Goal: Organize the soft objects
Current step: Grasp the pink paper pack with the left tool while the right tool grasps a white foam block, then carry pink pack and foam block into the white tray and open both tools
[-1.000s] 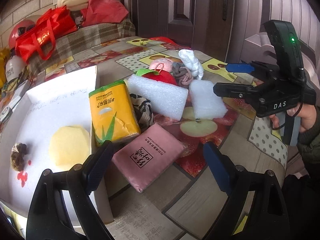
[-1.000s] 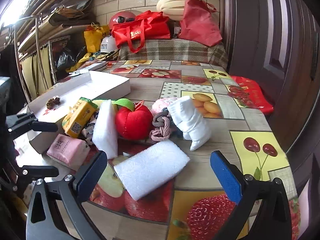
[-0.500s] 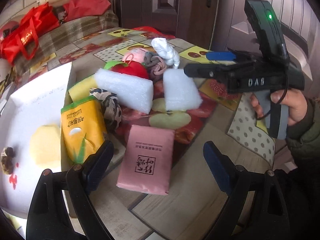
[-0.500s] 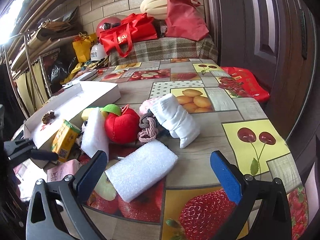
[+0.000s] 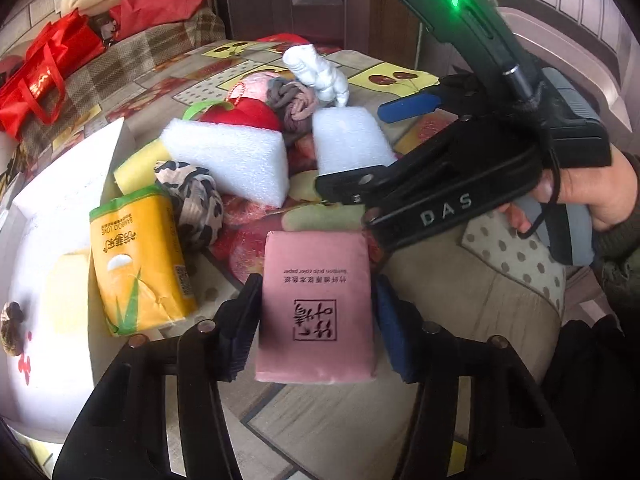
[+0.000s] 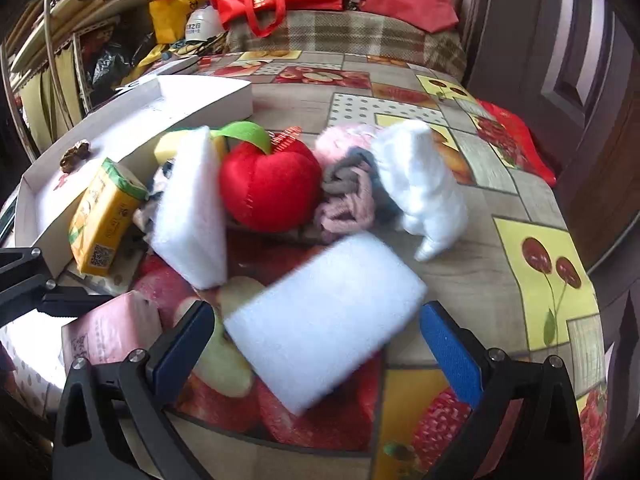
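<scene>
Pink rectangular tissue pack [image 5: 316, 304] lies on the desk [image 5: 360, 420] between the left tongs [image 5: 312, 328], pinched at both sides. White foam block [image 6: 320, 324] lies between the spread right tongs [image 6: 316, 344].

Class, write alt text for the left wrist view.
The left tool has its two fingers on either side of a pink tissue pack on a fruit-patterned tablecloth. Beyond lie a yellow tissue pack and white foam blocks; the right tool reaches in.
</scene>
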Tool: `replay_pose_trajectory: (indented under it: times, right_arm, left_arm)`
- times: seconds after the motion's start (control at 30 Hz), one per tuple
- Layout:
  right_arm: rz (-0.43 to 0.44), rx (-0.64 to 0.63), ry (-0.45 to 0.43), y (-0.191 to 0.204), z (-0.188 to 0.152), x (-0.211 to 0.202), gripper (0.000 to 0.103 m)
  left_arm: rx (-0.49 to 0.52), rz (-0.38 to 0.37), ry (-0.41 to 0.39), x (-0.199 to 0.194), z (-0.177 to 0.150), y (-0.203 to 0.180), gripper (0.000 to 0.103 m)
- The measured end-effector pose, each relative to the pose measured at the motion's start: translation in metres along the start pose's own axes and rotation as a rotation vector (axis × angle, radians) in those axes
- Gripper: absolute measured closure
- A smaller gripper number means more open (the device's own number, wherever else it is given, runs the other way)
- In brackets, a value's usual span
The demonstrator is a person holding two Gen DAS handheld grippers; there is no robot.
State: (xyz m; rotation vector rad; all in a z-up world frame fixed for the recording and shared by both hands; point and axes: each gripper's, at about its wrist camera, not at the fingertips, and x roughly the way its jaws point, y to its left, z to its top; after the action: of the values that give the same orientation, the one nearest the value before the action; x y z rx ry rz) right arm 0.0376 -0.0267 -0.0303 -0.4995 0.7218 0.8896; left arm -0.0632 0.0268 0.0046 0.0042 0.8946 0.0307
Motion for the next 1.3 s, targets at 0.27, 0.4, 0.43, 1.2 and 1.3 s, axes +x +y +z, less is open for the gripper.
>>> replay_pose_trajectory:
  times: [0.27,0.4,0.43,1.2,1.3]
  right_arm:
    - [0.019,0.123,-0.030,-0.040,-0.013,-0.018,0.000]
    - [0.006,0.087,0.001,-0.021,0.002,-0.001,0.000]
    - [0.005,0.085,0.012,-0.018,0.006,0.005,0.000]
    - [0.051,0.212,-0.594,-0.004,-0.014,-0.082,0.041]
    - [0.052,0.198,-0.624,0.003,-0.011,-0.084,0.041]
  left_arm:
    - [-0.030,-0.023,0.010,0.002,0.001,0.004,0.049]
    - [-0.018,-0.012,0.025,0.005,0.002,0.001,0.049]
    - [-0.020,-0.014,0.031,0.007,0.003,0.002,0.049]
    - [-0.094,0.137,-0.456,-0.079,-0.018,0.029,0.053]
    - [-0.167,0.157,-0.477,-0.085,-0.023,0.046,0.053]
